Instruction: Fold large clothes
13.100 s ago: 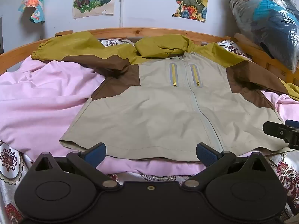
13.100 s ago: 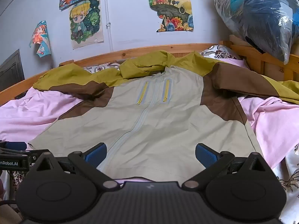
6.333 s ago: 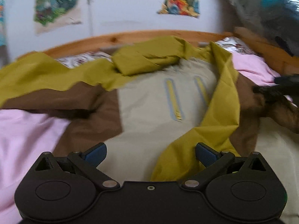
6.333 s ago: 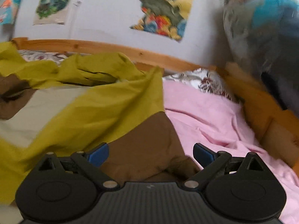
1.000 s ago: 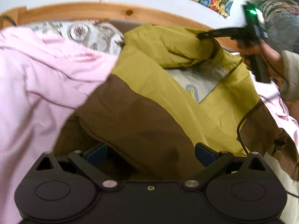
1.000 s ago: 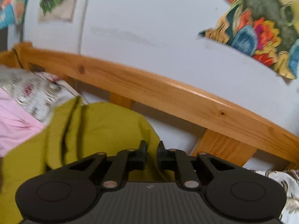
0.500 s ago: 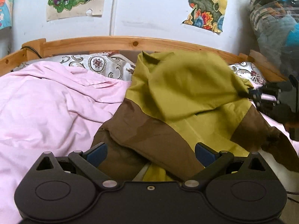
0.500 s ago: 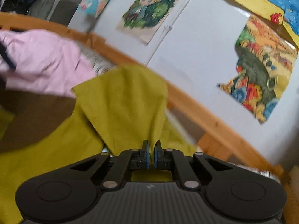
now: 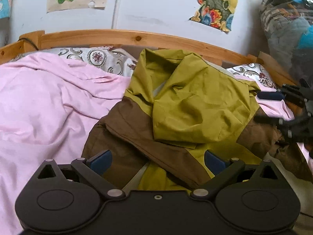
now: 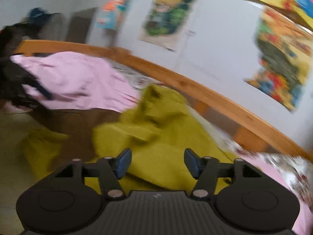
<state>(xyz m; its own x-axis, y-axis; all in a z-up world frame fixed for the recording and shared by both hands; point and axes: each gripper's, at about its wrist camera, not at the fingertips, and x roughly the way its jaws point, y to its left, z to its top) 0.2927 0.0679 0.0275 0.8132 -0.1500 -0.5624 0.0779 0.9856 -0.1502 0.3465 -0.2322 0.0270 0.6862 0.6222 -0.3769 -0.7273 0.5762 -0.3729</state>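
On bed (image 9: pixel 49 101), jacket (image 9: pixel 195 113) apparently bunched.

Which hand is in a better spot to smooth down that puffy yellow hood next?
Probably the right. The right gripper sits with open jaws just over the hood, fabric directly between them. The left gripper, also open, is over the brown sleeve, with the hood farther ahead.

Jacket (image 9: pixel 187 117): olive-yellow, brown and pale beige panels, thin crinkled shell fabric. Lies on the bed, right of centre, sleeves folded inward across the body; olive hood (image 9: pixel 199 107) flopped down over the crossed brown sleeves. Beige hem nearest.
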